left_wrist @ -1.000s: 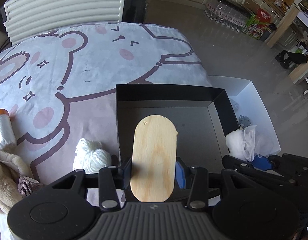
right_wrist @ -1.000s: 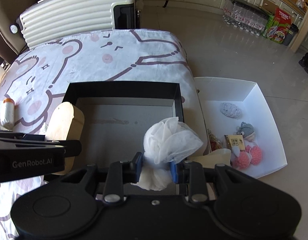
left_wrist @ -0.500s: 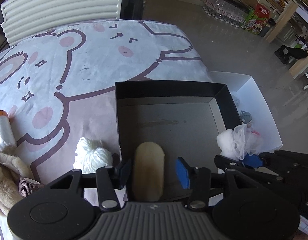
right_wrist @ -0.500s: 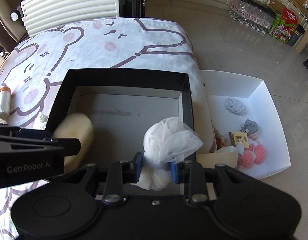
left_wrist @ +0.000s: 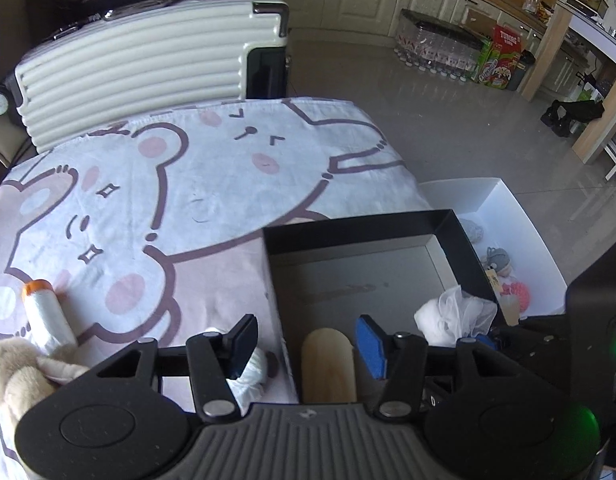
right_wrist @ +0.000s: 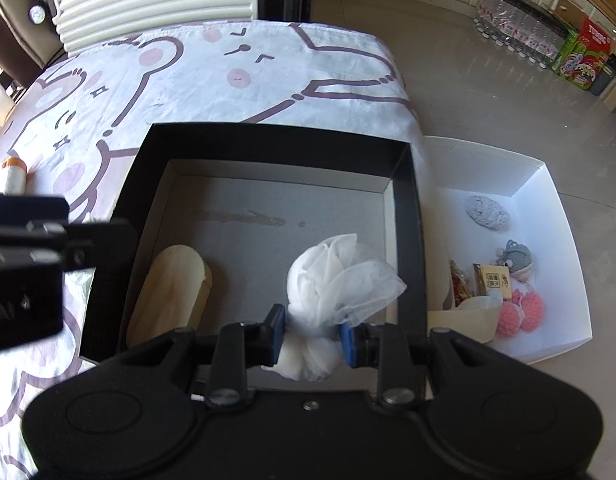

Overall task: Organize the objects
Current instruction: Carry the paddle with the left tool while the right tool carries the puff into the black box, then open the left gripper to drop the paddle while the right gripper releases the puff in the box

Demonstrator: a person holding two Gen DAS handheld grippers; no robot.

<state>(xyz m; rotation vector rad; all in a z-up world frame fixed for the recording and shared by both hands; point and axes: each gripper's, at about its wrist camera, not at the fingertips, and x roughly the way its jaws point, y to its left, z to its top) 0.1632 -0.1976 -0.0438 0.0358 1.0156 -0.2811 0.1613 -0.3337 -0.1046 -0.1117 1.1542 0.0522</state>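
Observation:
A black box (right_wrist: 405, 208) sits on the cartoon bedsheet; it also shows in the left wrist view (left_wrist: 359, 222). A wooden oval board (right_wrist: 176, 292) lies on the box floor at its near left; it also shows in the left wrist view (left_wrist: 327, 364). My left gripper (left_wrist: 308, 340) is open above the board, apart from it. My right gripper (right_wrist: 311, 334) is shut on a white mesh pouf (right_wrist: 339, 280), held low over the box's near right part. The pouf also shows in the left wrist view (left_wrist: 455, 314).
A white tray (right_wrist: 547, 184) with small knitted toys stands on the floor right of the bed. A white yarn ball (left_wrist: 254, 372), a white bottle with orange cap (left_wrist: 48, 312) and a plush toy (left_wrist: 16, 376) lie on the sheet at left. A cream suitcase (left_wrist: 148, 60) stands behind.
My left gripper opened and let the wooden board down into the box, then drew back. My right gripper moved forward over the box with the pouf.

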